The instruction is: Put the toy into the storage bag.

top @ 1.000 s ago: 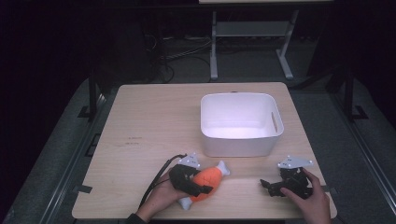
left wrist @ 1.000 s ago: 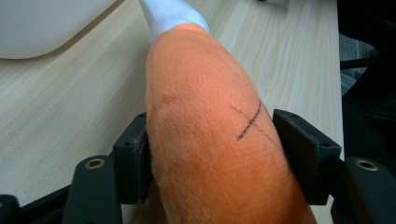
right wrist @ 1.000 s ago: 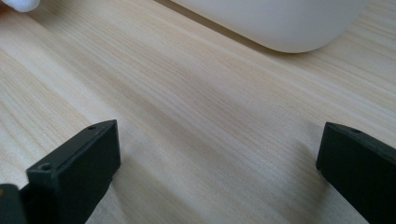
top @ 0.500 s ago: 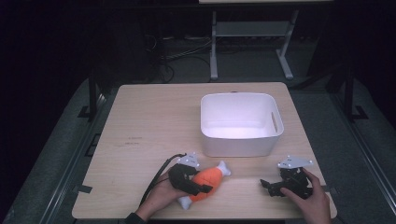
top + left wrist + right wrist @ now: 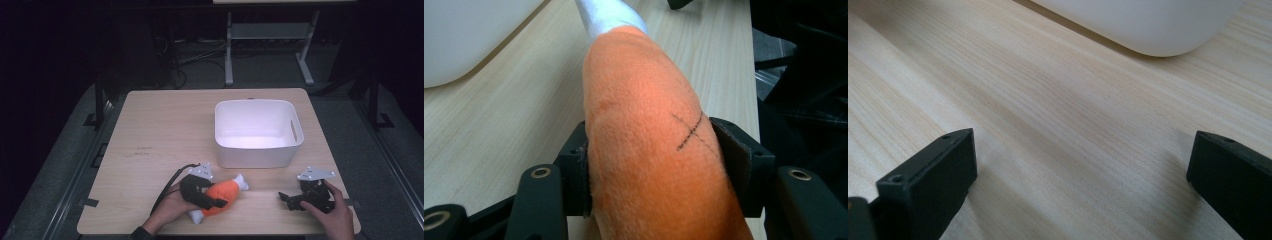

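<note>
Low in the high view, left of centre, the left hand-held gripper [image 5: 212,199] has just been closing and now clamps the orange toy [image 5: 223,192], its pads [image 5: 733,155] pressed into the plush on both sides and hiding the toy's lower part. The toy's white end [image 5: 610,15] is cut off at the top of the left gripper view. At lower right the right hand-held gripper [image 5: 289,199] rests on the surface [image 5: 165,130] with jaws wide apart around nothing, below the white bin [image 5: 257,156].

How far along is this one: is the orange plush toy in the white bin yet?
Early. Done: the left gripper has clamped the orange plush toy, its jaws having just been closing on it. In hand: the toy lies on the table. Left: lifting it into the empty white bin. The right gripper rests open.
</note>
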### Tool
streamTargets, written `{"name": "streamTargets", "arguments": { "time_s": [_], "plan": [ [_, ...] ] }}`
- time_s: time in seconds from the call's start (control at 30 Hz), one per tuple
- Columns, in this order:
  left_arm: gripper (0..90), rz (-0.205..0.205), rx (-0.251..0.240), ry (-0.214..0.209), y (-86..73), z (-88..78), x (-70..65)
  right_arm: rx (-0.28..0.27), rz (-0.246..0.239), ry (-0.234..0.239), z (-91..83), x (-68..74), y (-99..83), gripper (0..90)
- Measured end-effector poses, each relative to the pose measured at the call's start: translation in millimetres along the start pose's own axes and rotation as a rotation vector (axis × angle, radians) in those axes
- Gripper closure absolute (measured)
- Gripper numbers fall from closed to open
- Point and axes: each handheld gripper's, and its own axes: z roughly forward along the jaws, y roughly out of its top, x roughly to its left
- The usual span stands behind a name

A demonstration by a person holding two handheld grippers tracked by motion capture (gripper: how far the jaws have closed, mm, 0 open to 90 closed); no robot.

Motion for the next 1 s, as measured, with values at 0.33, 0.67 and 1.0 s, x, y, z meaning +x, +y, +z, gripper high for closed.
{"name": "streamTargets", "arguments": {
  "time_s": [0.33,0.67,1.0],
  "plan": [
    [40.3,0.045,-0.004,-0.026,9.7,-5.6,-2.6,0.0,0.0,0.0,0.0,0.0,0.0,0.0],
    [40.3,0.083,0.006,-0.035,19.6,-5.7,-4.2,0.0,0.0,0.0,0.1,0.0,0.0,0.0],
    [40.3,0.107,0.002,-0.043,29.6,-11.1,-4.1,0.0,0.0,0.0,0.0,0.0,0.0,0.0]
  ]
}}
